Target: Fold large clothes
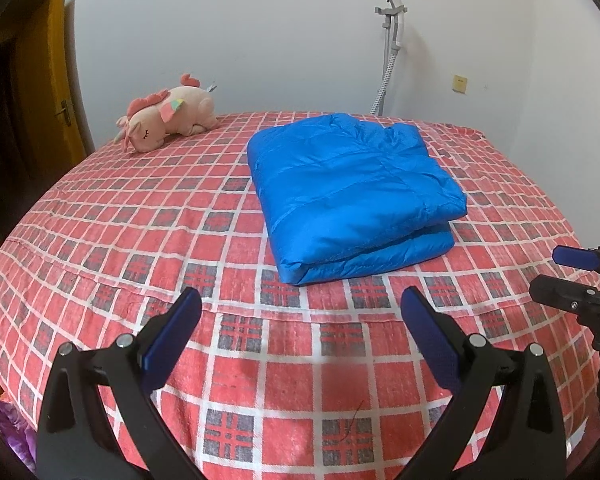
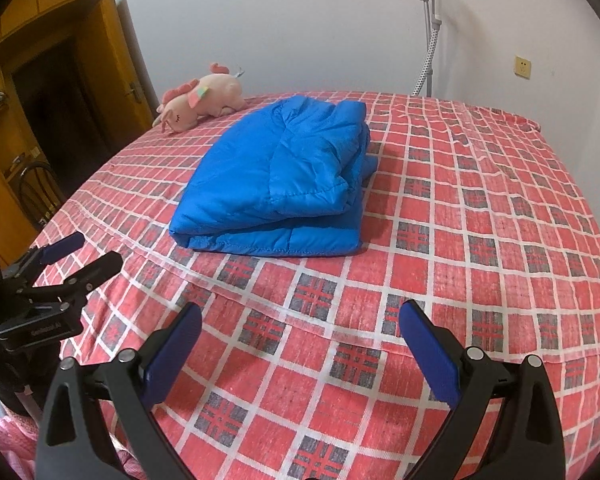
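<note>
A blue puffer jacket (image 1: 352, 196) lies folded into a thick rectangle on the red checked bed (image 1: 236, 332); it also shows in the right wrist view (image 2: 276, 184). My left gripper (image 1: 300, 300) is open and empty, held over the bed's near part, short of the jacket's front edge. My right gripper (image 2: 300, 316) is open and empty, also short of the jacket. The right gripper shows at the right edge of the left wrist view (image 1: 568, 276). The left gripper shows at the left edge of the right wrist view (image 2: 88, 252).
A pink plush unicorn (image 1: 168, 118) lies at the bed's far left corner. A garment steamer pole (image 1: 392, 52) stands against the white wall behind the bed. A wooden door and cabinet (image 2: 40, 112) are on the left. A wall socket (image 2: 523, 67) is at right.
</note>
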A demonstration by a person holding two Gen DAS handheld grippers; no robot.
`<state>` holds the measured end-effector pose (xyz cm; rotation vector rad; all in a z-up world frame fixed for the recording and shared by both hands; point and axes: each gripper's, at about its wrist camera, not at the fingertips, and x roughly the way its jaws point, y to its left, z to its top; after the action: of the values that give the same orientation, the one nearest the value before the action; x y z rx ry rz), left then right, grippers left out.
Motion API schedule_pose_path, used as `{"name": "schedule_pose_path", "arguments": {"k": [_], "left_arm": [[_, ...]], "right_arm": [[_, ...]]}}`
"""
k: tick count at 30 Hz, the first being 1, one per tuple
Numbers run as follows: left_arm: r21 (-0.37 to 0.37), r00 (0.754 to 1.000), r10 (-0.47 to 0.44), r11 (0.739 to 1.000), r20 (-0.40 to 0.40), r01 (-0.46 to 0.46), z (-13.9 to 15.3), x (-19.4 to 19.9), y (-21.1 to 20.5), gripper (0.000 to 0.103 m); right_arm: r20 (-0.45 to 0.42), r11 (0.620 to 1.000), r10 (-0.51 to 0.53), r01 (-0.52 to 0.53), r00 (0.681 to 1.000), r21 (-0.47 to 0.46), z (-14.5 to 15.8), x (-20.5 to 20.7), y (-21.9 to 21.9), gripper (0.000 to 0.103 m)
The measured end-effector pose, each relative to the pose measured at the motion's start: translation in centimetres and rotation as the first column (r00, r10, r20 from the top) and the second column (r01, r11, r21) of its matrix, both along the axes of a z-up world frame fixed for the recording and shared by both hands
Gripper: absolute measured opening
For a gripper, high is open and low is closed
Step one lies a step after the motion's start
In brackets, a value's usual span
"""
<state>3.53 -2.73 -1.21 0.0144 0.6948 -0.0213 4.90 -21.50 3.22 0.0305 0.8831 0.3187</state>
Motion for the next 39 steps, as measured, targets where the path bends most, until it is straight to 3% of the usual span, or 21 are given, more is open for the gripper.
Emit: {"name": "schedule_pose_path", "arguments": {"k": [39], "left_arm": [[0.006,1.000,-0.015,1.000,-0.001,0.015,-0.16,0.08,-0.27,0.099]], "right_arm": [[0.001,1.000,-0.001,0.001,1.000,-0.003,-0.10,0.18,0.08,0.099]]}}
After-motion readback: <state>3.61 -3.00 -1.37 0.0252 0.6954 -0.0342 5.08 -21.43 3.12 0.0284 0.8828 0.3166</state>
